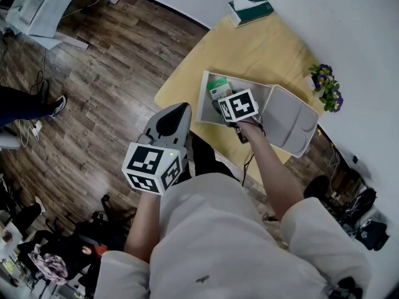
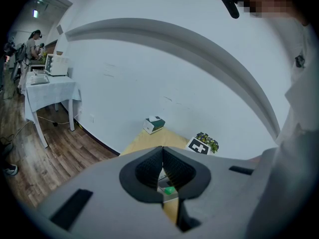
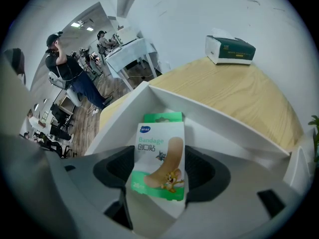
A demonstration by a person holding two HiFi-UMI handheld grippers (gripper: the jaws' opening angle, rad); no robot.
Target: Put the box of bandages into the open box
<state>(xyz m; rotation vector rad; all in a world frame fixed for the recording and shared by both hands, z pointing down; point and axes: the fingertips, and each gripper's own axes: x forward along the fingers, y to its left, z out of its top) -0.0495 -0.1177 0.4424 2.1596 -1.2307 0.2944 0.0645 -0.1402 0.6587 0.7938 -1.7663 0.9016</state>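
Bandage box point(image 3: 159, 158) is pinched between the pads of the right gripper point(image 3: 162, 176), with its long axis lying along the jaws and aimed steeply down into the open box point(image 3: 214, 116) directly beneath it. The left gripper point(image 2: 162, 156) is pressed together, empty and farther off, short of the pale wooden table point(image 1: 249, 48), with plank floor point(image 1: 106, 73) around it.

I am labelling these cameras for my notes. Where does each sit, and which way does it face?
Head view: on the person's head, looking steeply down at table and open box; torso, forearms, left gripper, right gripper show.
Left gripper view: on the left gripper, facing across the table to the wall; shut jaws, torso show.
Right gripper view: on the right gripper, pointing into the open box; jaws clamp the box of bandages.
Shared: all show the tissue box.
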